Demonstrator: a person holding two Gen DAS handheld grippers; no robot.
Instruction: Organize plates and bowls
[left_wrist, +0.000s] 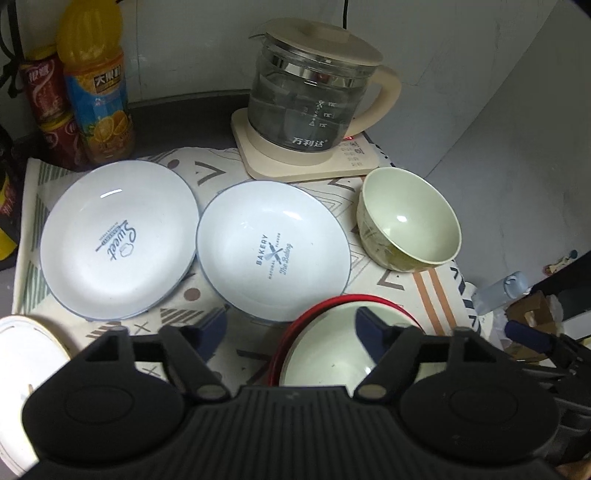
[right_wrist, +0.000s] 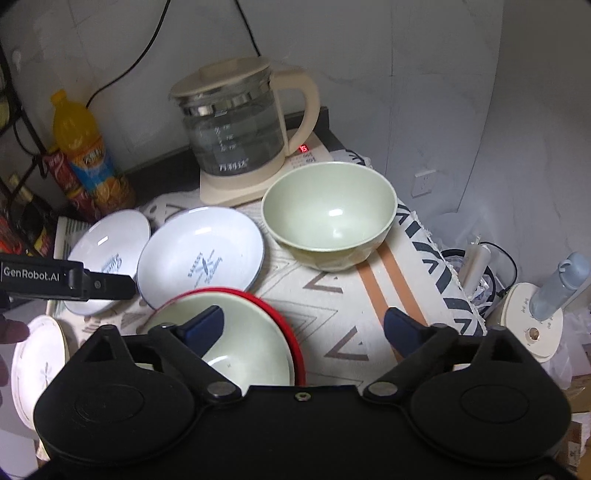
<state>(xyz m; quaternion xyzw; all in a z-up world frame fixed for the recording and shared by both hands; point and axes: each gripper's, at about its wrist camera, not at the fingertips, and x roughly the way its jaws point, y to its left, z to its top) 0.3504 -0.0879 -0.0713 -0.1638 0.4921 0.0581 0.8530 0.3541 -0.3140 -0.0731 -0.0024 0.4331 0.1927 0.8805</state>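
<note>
Two white plates lie side by side on the patterned cloth: a "Sweet" plate (left_wrist: 118, 240) (right_wrist: 107, 251) and a "Bakery" plate (left_wrist: 273, 251) (right_wrist: 201, 254). At the right stands a pale green bowl (left_wrist: 410, 218) (right_wrist: 328, 218). Nearest me, another pale green bowl (left_wrist: 325, 354) (right_wrist: 251, 339) sits inside a red bowl (left_wrist: 314, 306) (right_wrist: 284, 317). My left gripper (left_wrist: 291, 328) is open astride the left rim of this pair, pads clear of it. My right gripper (right_wrist: 303, 325) is open astride their right rim, touching nothing.
A glass kettle (left_wrist: 310, 96) (right_wrist: 236, 125) on its beige base stands at the back. An orange juice bottle (left_wrist: 96, 85) and red cans (left_wrist: 48, 103) stand back left. A white patterned plate (left_wrist: 22, 350) (right_wrist: 37, 350) lies front left. The cloth's edge (right_wrist: 436, 258) drops off at the right.
</note>
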